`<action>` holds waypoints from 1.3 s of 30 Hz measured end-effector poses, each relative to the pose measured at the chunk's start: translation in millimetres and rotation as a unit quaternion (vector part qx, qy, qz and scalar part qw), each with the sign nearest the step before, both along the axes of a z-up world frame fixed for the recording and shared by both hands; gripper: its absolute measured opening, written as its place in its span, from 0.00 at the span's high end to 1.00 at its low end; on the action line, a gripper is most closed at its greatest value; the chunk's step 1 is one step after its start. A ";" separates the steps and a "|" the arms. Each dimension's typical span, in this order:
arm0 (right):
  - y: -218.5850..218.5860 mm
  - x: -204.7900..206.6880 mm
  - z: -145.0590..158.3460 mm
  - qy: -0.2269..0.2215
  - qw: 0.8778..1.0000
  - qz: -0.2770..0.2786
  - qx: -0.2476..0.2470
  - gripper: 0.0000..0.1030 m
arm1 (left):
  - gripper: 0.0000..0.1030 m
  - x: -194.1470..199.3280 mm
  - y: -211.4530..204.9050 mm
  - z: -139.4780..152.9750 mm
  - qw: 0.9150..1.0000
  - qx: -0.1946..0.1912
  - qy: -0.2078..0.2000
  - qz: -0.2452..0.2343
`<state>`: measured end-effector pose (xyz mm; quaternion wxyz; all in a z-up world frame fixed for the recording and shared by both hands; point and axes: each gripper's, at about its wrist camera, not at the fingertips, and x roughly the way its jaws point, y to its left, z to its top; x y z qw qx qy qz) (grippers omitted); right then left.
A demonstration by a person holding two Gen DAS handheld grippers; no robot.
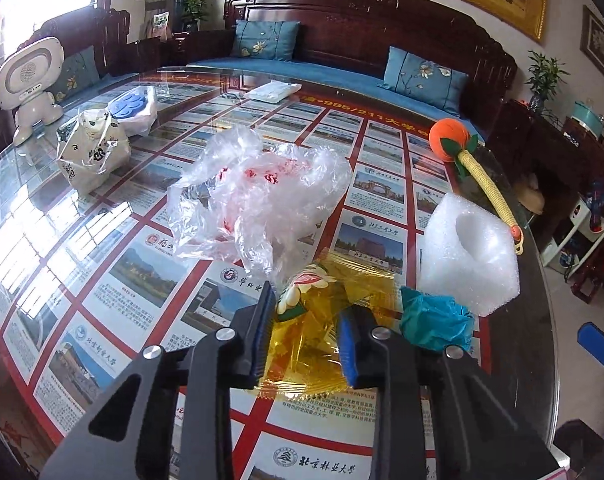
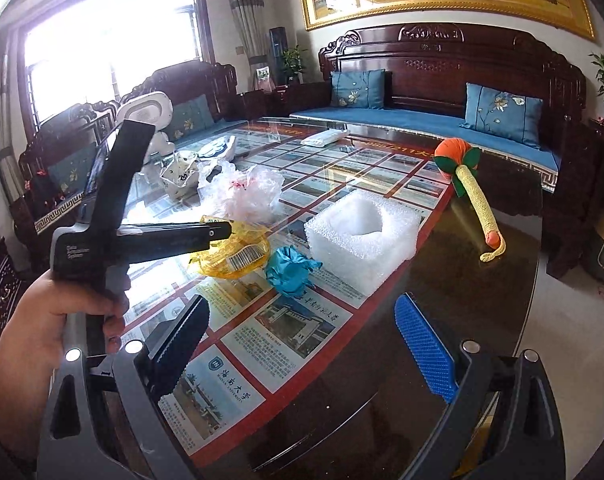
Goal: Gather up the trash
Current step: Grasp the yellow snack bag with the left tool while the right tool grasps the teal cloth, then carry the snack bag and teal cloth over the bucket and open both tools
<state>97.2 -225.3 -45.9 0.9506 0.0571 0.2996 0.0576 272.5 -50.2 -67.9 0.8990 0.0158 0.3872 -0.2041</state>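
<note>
My left gripper (image 1: 307, 334) is low over the glass table, its jaws on either side of a crumpled yellow wrapper (image 1: 321, 312), partly closed around it. The wrapper also shows in the right wrist view (image 2: 238, 254) under the left gripper's fingers (image 2: 218, 232). A teal paper ball (image 1: 433, 322) (image 2: 290, 270) lies just right of it. A white foam block (image 1: 467, 256) (image 2: 361, 234) and a clear plastic bag (image 1: 258, 200) (image 2: 248, 194) lie further on. My right gripper (image 2: 302, 354) is open and empty above the table's near edge.
An orange plush toy with a yellow handle (image 1: 475, 162) (image 2: 471, 184) lies at the table's right side. A wrapped cat figurine (image 1: 94, 152), a bagged blue item (image 1: 132, 108) and a white robot toy (image 1: 28, 80) stand at the left. A white packet (image 1: 272, 90) lies far back.
</note>
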 end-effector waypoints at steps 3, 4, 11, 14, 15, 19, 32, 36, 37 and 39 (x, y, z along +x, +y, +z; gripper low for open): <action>6.5 9.2 -2.0 0.010 1.000 0.004 -0.004 0.12 | 0.74 -11.3 6.7 6.6 1.000 -0.002 -0.011 -0.011; 8.4 12.6 -2.7 0.013 1.000 0.005 -0.004 0.12 | 0.74 -14.9 8.4 8.9 1.000 -0.003 -0.014 -0.015; 17.6 41.2 -9.5 0.046 0.999 0.007 -0.020 0.12 | 0.74 -27.4 27.5 22.8 0.999 -0.034 -0.024 -0.028; 23.8 59.1 -12.7 0.067 0.997 0.009 -0.033 0.13 | 0.74 -27.3 37.8 23.2 0.998 -0.057 -0.013 -0.034; 25.1 66.2 -13.7 0.074 0.997 0.010 -0.032 0.13 | 0.74 -27.5 40.8 22.5 0.997 -0.062 -0.009 -0.035; 26.2 90.6 -21.5 0.105 0.994 -0.005 -0.040 0.17 | 0.74 -28.1 48.6 19.8 0.997 -0.069 -0.002 -0.037; 23.7 74.9 -21.7 0.103 0.993 0.021 -0.048 0.61 | 0.74 -54.7 45.5 35.7 0.995 -0.069 -0.024 -0.068; 13.3 49.4 -9.1 0.085 0.996 0.021 -0.032 0.61 | 0.74 -72.7 43.1 49.7 0.993 -0.079 -0.032 -0.084; 10.6 42.9 -5.4 0.081 0.996 0.023 -0.028 0.61 | 0.74 -76.6 42.4 53.6 0.993 -0.078 -0.037 -0.086; 6.2 30.2 2.2 0.070 0.997 0.023 -0.022 0.61 | 0.74 -85.4 40.1 63.2 0.992 -0.076 -0.048 -0.089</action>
